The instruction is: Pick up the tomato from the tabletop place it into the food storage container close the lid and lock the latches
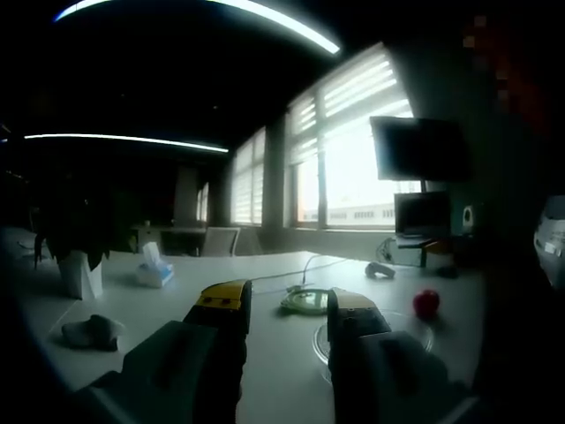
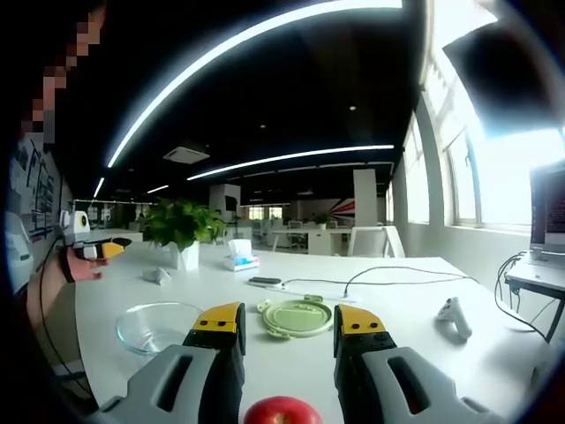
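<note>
A red tomato (image 2: 282,412) sits on the white tabletop (image 2: 397,305) just below the gap between the right gripper's (image 2: 290,320) yellow-tipped jaws, which stand apart and hold nothing. In the left gripper view the same tomato (image 1: 426,303) lies off to the right, beside the rim of a clear glass container (image 1: 393,331). The left gripper (image 1: 287,305) is likewise spread, nothing between its jaws.

Ahead of the right gripper lies a pale green lid (image 2: 296,316), flat on the table; the glass container (image 2: 159,325) stands to its left, apart from it. Farther back are a cable (image 2: 388,276), a tissue box (image 2: 239,260), a potted plant (image 2: 183,230) and a white handheld controller (image 2: 452,315). A hand (image 2: 88,256) holds the left gripper at the left edge. No legible writing shows.
</note>
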Demonstrator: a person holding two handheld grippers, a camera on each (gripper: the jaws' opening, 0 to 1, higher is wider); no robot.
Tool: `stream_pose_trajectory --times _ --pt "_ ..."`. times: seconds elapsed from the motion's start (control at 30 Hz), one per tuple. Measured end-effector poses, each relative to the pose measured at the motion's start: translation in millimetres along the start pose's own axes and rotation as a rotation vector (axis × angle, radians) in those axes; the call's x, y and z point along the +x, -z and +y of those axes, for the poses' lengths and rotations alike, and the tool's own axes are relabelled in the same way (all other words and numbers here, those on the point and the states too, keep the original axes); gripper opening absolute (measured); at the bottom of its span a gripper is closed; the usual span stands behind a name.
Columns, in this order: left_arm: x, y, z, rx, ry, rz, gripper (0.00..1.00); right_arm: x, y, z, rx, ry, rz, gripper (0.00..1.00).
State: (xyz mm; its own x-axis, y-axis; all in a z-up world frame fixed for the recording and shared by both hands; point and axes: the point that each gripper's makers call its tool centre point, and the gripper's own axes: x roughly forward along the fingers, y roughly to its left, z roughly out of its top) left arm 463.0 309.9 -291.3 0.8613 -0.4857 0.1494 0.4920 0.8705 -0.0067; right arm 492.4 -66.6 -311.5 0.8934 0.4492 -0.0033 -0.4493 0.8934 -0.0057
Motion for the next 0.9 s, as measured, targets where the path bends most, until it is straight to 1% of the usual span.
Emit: stream_pose_trajectory --times 0.17,0.23,0.3,0.43,0.53,0.7,0.83,0.9 --pt "0 1.2 0.0 -0.007 0.002 -0.001 0.31 0 1.1 0 0.001 0.002 0.002 0.35" --pt "0 2.3 -1.6 -0.013 0.011 -0.001 0.32 1 0.8 1 -0.002 -0.001 0.003 0.35" --pt "0 -0.3 -4.8 -0.035 0.03 -0.017 0.34 1 0.6 3 -0.009 -0.004 0.005 0.35" --pt "1 -0.5 -4.2 -0.025 0.029 -0.016 0.34 2 1.2 4 -0.017 -0.009 0.008 0.35" --pt "3 0.8 -6.1 -0.026 0.042 -0.013 0.35 3 2.3 4 -0.017 -0.008 0.011 0.35" --pt "10 1.3 -9.9 -0.028 0.062 -0.015 0.41 3 1.5 5 -0.019 -0.011 0.008 0.35" --pt "17 0.9 -13.3 -0.016 0.08 -0.009 0.4 4 2.6 5 -0.021 -0.011 0.016 0.35" --pt "22 0.6 -16.6 -0.022 0.104 -0.004 0.4 4 2.8 3 -0.023 -0.007 0.019 0.35"
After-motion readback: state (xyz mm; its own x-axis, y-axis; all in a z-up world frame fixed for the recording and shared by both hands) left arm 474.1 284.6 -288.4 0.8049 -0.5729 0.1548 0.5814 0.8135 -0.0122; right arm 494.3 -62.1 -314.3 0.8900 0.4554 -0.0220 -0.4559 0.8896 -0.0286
